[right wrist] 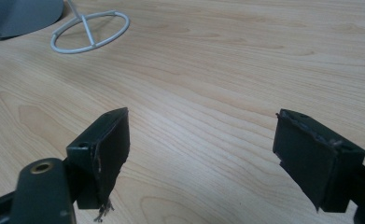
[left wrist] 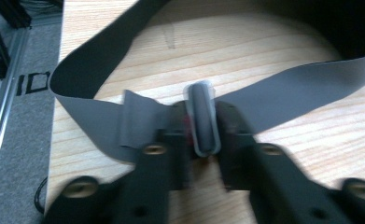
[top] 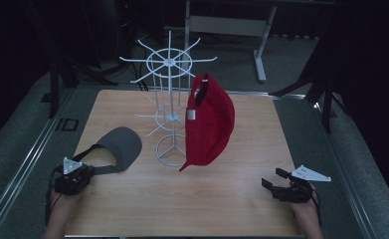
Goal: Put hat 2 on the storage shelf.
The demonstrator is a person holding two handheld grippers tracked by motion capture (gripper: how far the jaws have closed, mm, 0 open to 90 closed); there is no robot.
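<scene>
A grey visor cap (top: 122,144) lies on the wooden table (top: 242,199) at the left, its grey strap (left wrist: 91,116) looping back toward me. My left gripper (top: 75,178) is shut on the strap's buckle (left wrist: 202,119), pinched between the two black jaws. A red cap (top: 209,122) hangs on the white wire rack (top: 168,89) at the table's middle. My right gripper (top: 276,186) rests low at the near right, open, with bare wood between its pads (right wrist: 108,154). The rack's ring base (right wrist: 89,32) and a grey edge of the visor cap (right wrist: 21,16) lie beyond it.
The rack's spokes reach out at two heights over the table's back half. A metal rail (top: 28,159) runs along the table's left side, and a desk frame (top: 259,45) stands behind. Dark floor surrounds the table.
</scene>
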